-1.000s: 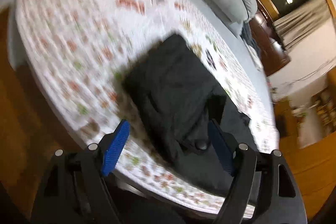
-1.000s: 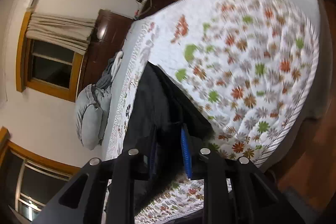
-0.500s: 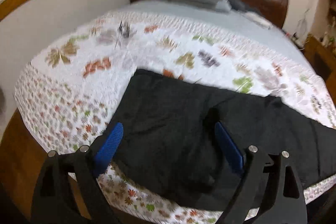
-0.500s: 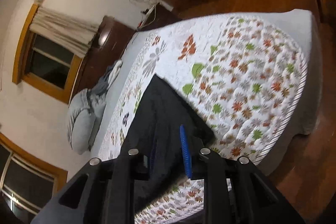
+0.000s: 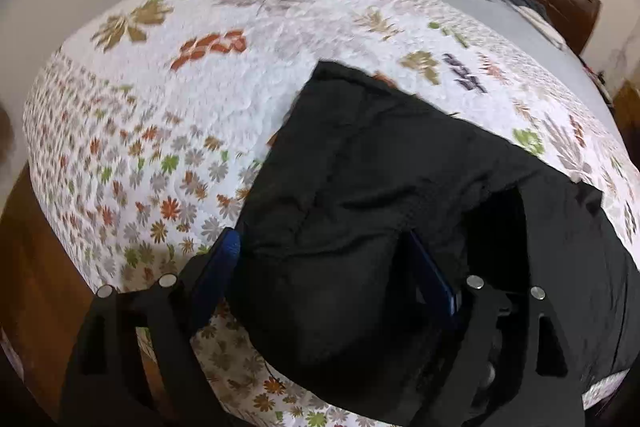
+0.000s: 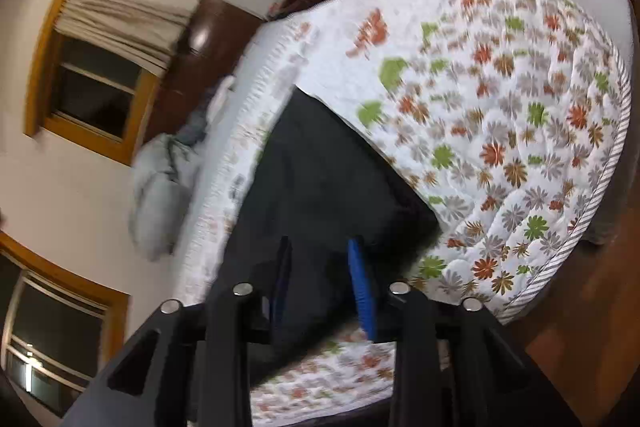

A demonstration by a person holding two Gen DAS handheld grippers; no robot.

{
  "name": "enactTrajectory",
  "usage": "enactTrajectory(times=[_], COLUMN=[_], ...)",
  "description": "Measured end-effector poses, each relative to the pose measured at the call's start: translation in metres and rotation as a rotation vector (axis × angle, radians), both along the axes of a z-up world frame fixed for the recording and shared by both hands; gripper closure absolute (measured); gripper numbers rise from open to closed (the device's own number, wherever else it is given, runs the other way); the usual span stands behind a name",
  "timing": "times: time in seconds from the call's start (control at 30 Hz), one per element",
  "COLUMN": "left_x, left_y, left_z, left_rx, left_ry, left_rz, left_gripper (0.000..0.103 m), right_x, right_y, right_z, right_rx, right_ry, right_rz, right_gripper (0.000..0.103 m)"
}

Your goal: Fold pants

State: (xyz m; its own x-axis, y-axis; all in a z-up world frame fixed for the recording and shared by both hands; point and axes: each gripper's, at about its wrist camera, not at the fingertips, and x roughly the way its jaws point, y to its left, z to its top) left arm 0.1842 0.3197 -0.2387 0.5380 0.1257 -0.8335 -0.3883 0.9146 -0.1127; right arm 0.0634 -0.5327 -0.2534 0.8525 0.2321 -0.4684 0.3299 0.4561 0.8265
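Pants [image 5: 380, 187], black, lie folded on quilt [image 5: 168, 115] near bed edge.

Left gripper [image 5: 324, 267]: jaws wide and closing, thick fold of pants between fingers [image 5: 224, 259]; whether pads press cloth yet, cannot tell.

Right gripper [image 6: 324, 275]: jaws opening, pants corner between fingers, pads look clear of cloth, so released.

Step, by my reading: right lets go after laying fold, left takes new hold for next fold.

Next move calls for firm pinch through all layers, then carrying that end over far end, edges aligned.
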Motion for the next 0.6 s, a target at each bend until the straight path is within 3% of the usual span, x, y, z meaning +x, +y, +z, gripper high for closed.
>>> enactTrajectory(times=[0.03, 0.07, 0.13, 0.23, 0.37, 0.6], left_x=[-0.004, -0.008, -0.023, -0.038, -0.053, -0.055], left_y=[-0.001, -0.001, -0.001, 0.000, 0.003, 0.001], left_z=[0.004, 0.008, 0.019, 0.026, 0.025, 0.011], left_rx=[-0.003, -0.009, -0.042, -0.077, -0.131, -0.217], left_ry=[-0.020, -0.041, -0.117, -0.168, -0.194, -0.163], left_rz=[-0.008, -0.011, -0.003, 0.029, 0.083, 0.102], left_gripper=[0.016, 0.012, 0.012, 0.011, 0.008, 0.008], right_x=[-0.007, -0.012, -0.022, -0.030, -0.031, -0.028], right_y=[-0.004, -0.008, -0.015, -0.019, -0.018, -0.013], right_z=[0.003, 0.004, 0.002, -0.006, -0.019, -0.041], right_rx=[0.015, 0.028, 0.067, 0.100, 0.142, 0.187], right_ry=[-0.013, -0.022, -0.031, -0.027, -0.035, -0.059], right_rz=[-0.015, -0.029, -0.042, -0.054, -0.061, -0.062], right_gripper=[0.052, 0.051, 0.050, 0.050, 0.043, 0.042])
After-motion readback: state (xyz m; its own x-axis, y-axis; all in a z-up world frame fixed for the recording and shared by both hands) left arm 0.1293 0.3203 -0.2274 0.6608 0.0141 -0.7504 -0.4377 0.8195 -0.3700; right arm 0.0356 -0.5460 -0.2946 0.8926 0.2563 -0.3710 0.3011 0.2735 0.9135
